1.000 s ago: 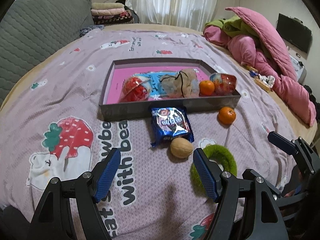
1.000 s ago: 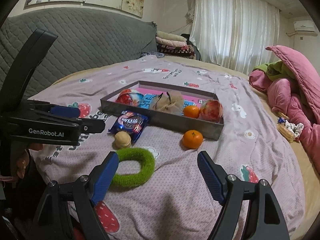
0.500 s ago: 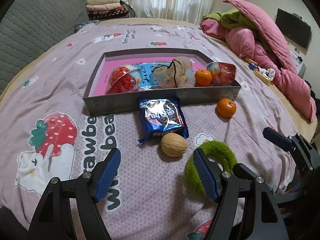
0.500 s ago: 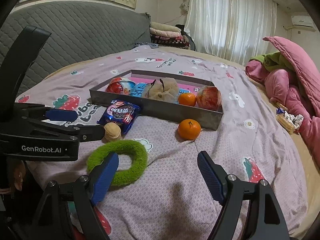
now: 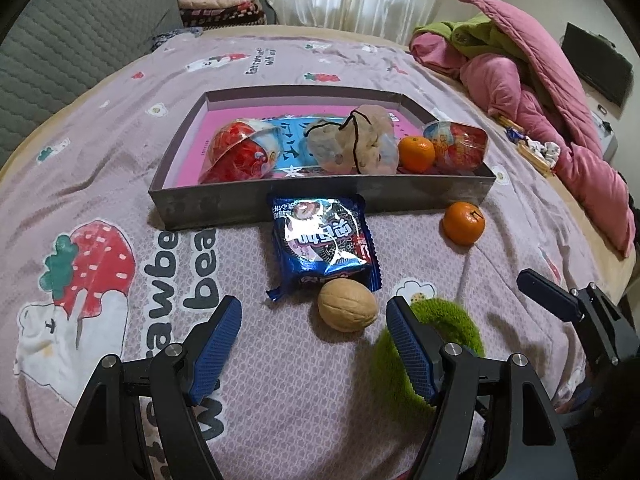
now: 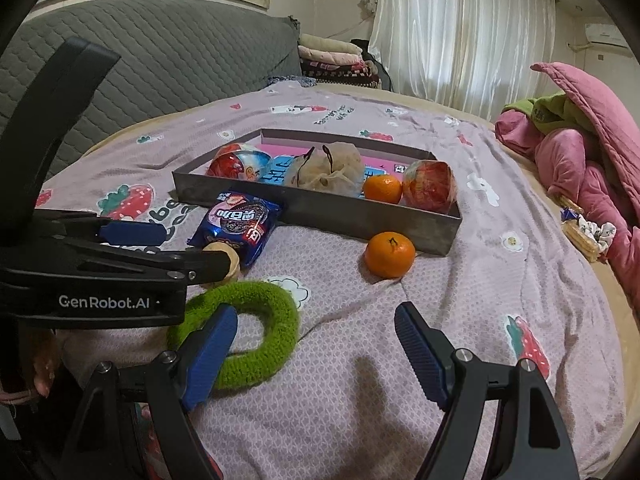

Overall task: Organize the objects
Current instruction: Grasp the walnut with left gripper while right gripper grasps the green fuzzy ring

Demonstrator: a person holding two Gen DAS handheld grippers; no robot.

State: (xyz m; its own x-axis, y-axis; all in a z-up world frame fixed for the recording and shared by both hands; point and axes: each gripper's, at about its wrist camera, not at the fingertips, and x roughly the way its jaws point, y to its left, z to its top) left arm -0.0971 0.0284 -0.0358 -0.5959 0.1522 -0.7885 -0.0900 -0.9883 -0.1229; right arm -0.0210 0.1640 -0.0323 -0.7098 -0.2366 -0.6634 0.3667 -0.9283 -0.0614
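A bed is covered by a lilac bedsheet (image 5: 120, 128) printed with strawberries and lettering. A grey quilted headboard (image 6: 168, 64) is seen along one side. White curtains (image 6: 460, 36) are lit from behind by daylight. Folded blankets (image 6: 332, 60) are stacked beside them. Pink and green quilts (image 5: 532, 76) are heaped at the bed's edge. An air conditioner (image 6: 604, 34) is mounted high on the wall.

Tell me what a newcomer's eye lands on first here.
Probably the grey tray mid-bed, holding snack packs and a mandarin. In front of it lie a shiny blue cookie packet, a walnut, a loose mandarin and a fuzzy green ring, between both open grippers.
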